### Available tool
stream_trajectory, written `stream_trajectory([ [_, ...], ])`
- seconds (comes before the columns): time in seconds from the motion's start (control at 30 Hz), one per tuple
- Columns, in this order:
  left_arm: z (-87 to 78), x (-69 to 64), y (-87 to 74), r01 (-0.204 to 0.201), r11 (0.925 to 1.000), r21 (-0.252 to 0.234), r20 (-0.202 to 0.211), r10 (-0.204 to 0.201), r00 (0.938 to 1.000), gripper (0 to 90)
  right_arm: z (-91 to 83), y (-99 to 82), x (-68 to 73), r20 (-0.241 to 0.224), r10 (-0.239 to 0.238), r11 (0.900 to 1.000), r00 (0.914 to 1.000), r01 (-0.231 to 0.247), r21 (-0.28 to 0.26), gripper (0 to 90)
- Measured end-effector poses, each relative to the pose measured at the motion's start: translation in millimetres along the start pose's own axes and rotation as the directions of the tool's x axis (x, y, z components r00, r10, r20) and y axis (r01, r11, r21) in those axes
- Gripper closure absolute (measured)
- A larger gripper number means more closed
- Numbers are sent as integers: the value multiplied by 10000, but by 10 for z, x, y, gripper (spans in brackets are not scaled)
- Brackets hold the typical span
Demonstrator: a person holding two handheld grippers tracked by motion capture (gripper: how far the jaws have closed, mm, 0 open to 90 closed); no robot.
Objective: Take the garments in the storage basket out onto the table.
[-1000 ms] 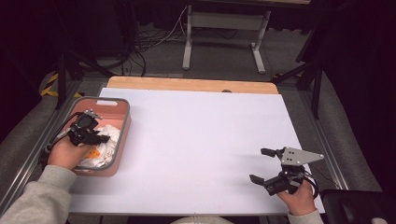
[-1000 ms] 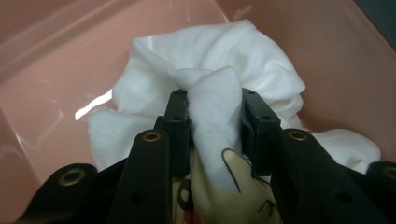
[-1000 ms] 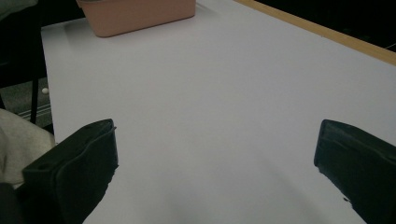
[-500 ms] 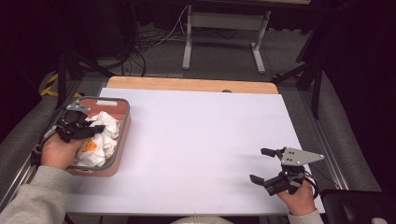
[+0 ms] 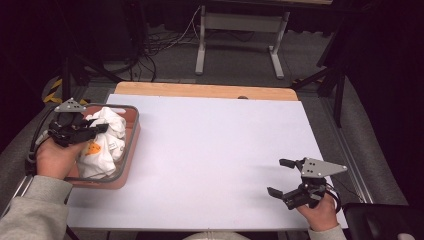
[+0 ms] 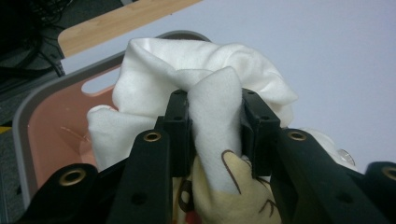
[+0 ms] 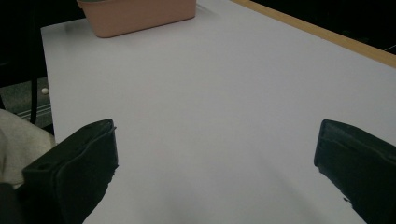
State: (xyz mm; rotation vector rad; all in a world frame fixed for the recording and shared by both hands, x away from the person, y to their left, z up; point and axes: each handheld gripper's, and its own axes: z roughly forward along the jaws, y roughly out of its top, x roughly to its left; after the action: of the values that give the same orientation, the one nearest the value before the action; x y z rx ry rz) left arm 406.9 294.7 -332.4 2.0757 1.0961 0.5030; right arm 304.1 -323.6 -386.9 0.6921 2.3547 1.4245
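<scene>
A white cloth (image 5: 107, 140) with a yellow cartoon print lies bunched in a pink basket (image 5: 131, 150) with a grey rim at the table's left edge. My left gripper (image 5: 95, 131) is shut on a fold of that cloth (image 6: 212, 126), lifting it above the basket (image 6: 51, 140); both black jaws press the fabric between them. My right gripper (image 5: 280, 177) rests low over the white table near the front right corner, jaws wide apart with nothing between them. In the right gripper view my right gripper (image 7: 215, 168) faces bare table, and the basket (image 7: 140, 16) stands far off.
The white tabletop (image 5: 215, 150) stretches between the two hands, with a wooden strip (image 5: 200, 91) along its far edge. A grey sleeve (image 5: 35, 210) comes in at the bottom left. Cables and metal stand legs (image 5: 202, 45) are on the dark floor beyond the table.
My left gripper has risen and drifted left with the cloth, pulling a bunch of it up out of the basket. The right gripper has stayed where it was.
</scene>
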Motion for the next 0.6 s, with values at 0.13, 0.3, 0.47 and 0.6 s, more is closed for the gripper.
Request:
stream_trajectory([
  [0.13,-83,-37,77,-165,9997,-168,-116,163,9998,682,0,0,0,-7,6,10000,10000,-6,6,0],
  [0.3,-209,-73,174,-391,9986,-360,-148,386,9991,682,-4,6,4,-3,-23,10000,10000,23,-16,0],
  [0.47,-308,-97,234,-450,9972,-595,-165,441,9989,682,-8,8,9,-12,-30,10000,10000,30,-24,0],
  [0.6,-371,-116,288,-583,9962,-646,-129,576,9983,681,-8,11,9,-12,-31,10000,10000,31,-22,0],
])
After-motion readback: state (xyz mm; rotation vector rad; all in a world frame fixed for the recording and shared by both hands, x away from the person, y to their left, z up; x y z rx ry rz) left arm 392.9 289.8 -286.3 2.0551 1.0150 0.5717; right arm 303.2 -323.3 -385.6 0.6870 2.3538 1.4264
